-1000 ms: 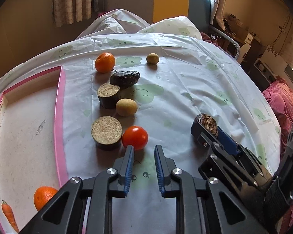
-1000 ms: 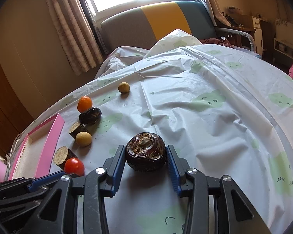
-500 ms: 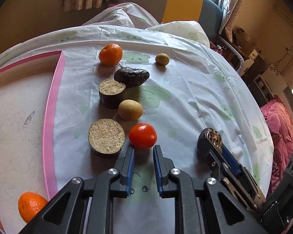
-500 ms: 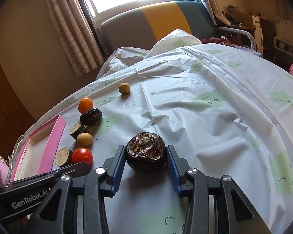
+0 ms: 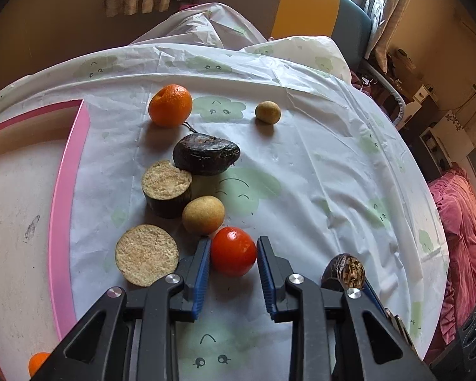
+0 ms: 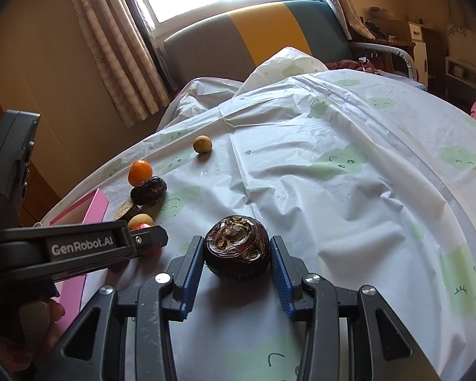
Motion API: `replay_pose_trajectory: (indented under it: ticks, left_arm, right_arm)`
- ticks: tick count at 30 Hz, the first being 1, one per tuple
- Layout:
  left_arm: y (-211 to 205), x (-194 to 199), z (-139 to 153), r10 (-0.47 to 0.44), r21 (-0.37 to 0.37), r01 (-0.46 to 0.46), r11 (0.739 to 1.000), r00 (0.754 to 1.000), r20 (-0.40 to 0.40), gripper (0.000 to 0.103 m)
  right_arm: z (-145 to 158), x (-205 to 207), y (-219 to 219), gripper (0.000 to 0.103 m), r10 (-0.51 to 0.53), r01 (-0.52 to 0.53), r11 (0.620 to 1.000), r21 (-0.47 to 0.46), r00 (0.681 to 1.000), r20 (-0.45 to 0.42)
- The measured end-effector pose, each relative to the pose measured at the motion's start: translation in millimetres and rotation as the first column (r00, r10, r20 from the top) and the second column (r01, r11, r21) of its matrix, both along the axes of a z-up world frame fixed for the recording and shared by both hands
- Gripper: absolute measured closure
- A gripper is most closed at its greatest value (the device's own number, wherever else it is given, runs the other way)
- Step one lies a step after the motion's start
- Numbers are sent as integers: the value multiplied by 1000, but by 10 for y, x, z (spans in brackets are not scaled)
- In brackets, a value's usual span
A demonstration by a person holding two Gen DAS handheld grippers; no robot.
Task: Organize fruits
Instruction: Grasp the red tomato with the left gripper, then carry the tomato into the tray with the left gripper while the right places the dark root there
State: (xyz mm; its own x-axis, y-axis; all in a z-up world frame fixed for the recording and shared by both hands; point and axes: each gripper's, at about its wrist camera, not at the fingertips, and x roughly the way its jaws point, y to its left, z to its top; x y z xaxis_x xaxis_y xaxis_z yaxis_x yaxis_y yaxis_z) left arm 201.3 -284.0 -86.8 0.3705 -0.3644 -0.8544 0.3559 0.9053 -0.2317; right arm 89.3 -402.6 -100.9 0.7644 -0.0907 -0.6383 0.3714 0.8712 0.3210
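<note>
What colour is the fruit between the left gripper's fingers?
Red: the tomato, clearest in the left wrist view.

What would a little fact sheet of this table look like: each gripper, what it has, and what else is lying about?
left gripper: open, fingers either side of the red tomato, gaps visible
right gripper: shut on the dark wrinkled fruit
tray: pink rim, at the left; a small orange in its near corner
loose on the tablecloth: orange, dark fruit, two cut brown pieces, two tan round fruits
</note>
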Motion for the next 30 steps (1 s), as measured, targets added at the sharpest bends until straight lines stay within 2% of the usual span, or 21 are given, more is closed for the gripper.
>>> replay_pose_trajectory:
  ticks: [5,12,20,25,30]
  left_arm:
    - [21,-78,1,-32,18,31,999,998,49,76]
    - [343,-356,31,-24,-67,25,997,1000,5,76]
    - [654,-829,214,-88,-137,96,986,994,60,76]
    - [977,-1011,373,-56,-158,78,984,989,138,76]
    - [1339,-1043,406,7,-120,16,993,982,187,76]
  right_arm:
    - [-2,-3,-5,61,0,0,1000,4,1000,4]
    - [-1,-6,-5,61,0,0,1000,2,1000,3]
    - [-1,-3,-1,61,1,-1,1000,0,1000,4]
    - [19,-23,17,61,29,-29,1000,5,999,28]
    - [92,-73,130,61,85,-82,996,-33,993,77]
